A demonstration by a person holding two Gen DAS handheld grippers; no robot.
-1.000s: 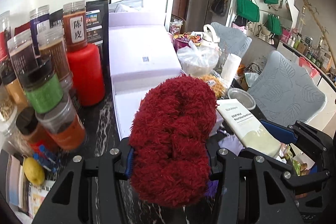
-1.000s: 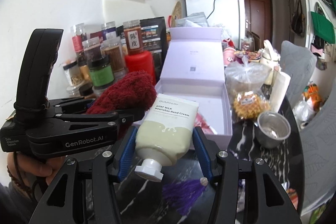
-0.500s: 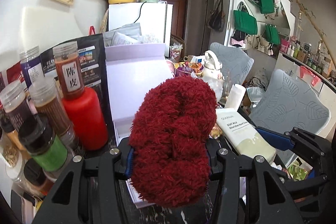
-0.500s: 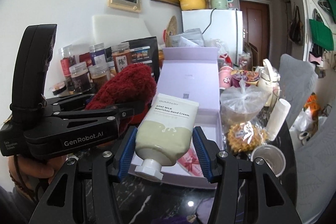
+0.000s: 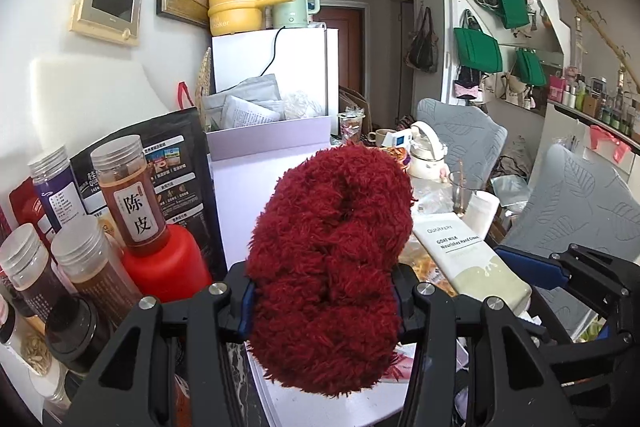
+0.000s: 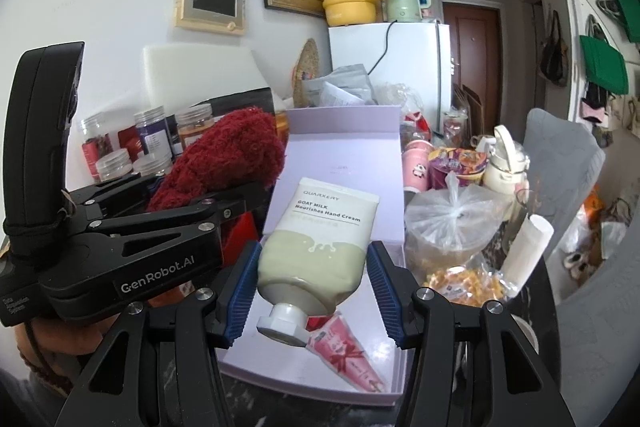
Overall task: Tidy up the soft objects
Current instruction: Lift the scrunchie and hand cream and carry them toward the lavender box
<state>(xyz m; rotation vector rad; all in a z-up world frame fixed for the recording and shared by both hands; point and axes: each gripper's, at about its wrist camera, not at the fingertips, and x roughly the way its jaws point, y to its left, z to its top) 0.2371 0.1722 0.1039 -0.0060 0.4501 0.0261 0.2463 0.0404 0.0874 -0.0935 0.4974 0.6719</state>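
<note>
Progress check, read left to right. Jars and a red bottle (image 5: 168, 267) crowd the left edge of the surface; not part of the task as far as I can judge. Left hand-held gripper (image 5: 322, 297): pinching the red fluffy bundle (image 5: 332, 259), pads sunk into its pile on both sides; the bundle is held in the air, at the near left edge of the open lilac box (image 6: 344, 163) rather than clearly over it. Right hand-held gripper (image 6: 314, 291): clamped on the hand cream tube (image 6: 320, 247), cap toward the camera, the tube's soft body bulging between the blue pads; it hangs over the box's tray. Already lying in the tray: a small pink tube (image 6: 344, 355), near the front wall. Judgement: one item stowed, two items picked up and carried to the box, neither released. Remaining: lower both into the tray and let go. Clutter to the right (bagged snacks (image 6: 460, 223), a white roll) looks untouched; whether any of it belongs in the box I cannot tell.
</note>
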